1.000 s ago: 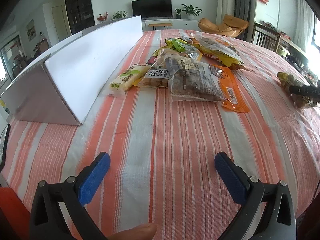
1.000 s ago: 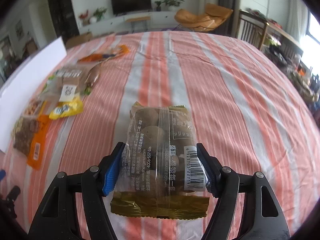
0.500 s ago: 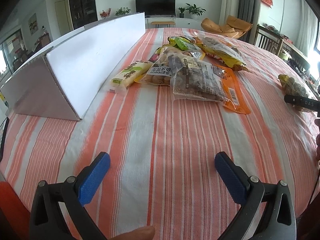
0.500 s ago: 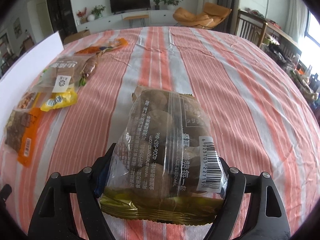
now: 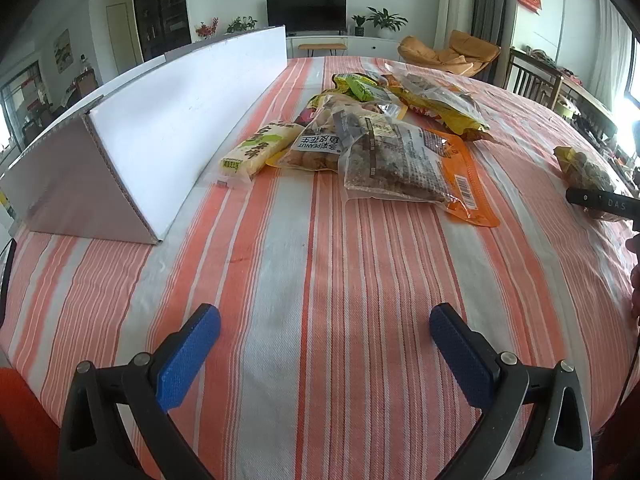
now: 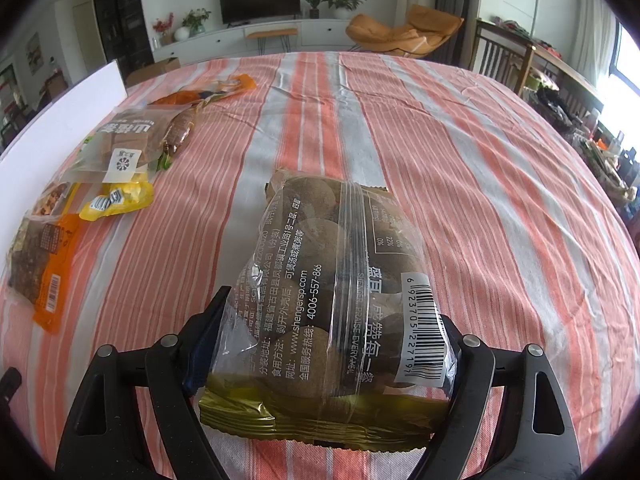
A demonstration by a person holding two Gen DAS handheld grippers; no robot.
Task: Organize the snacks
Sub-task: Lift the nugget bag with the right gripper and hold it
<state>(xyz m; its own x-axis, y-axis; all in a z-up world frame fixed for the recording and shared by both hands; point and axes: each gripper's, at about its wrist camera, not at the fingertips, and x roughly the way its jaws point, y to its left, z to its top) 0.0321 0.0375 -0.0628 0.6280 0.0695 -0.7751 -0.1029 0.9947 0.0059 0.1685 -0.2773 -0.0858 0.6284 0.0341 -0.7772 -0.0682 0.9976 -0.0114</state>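
A: How far is the sorting of the snacks, do you think?

B: Near the beginning, I would judge. The right gripper (image 6: 326, 344) is closed on the bag of brown round snacks (image 6: 336, 280); both fingers press its sides, and it looks lifted a little above the striped tablecloth (image 6: 480, 168), though from this angle I cannot be fully sure.

A: And the other hand?

B: The left gripper (image 5: 320, 344) is wide open and holds nothing. It hangs over a bare part of the cloth, well apart from the packets.

A: Where are the other snacks?

B: In a loose heap beside the white cardboard box (image 5: 168, 120). The peanut packet (image 5: 320, 144) lies partly under the clear bag with the orange edge (image 5: 400, 164), the pale green bar (image 5: 256, 148) is just beside the box wall, and the yellow bags (image 5: 440, 108) are behind them. They overlap each other; no row or group is made.

A: So what is left?

B: Almost everything: to place the held bag somewhere, then to sort the heap. Nothing shows inside the box from here.
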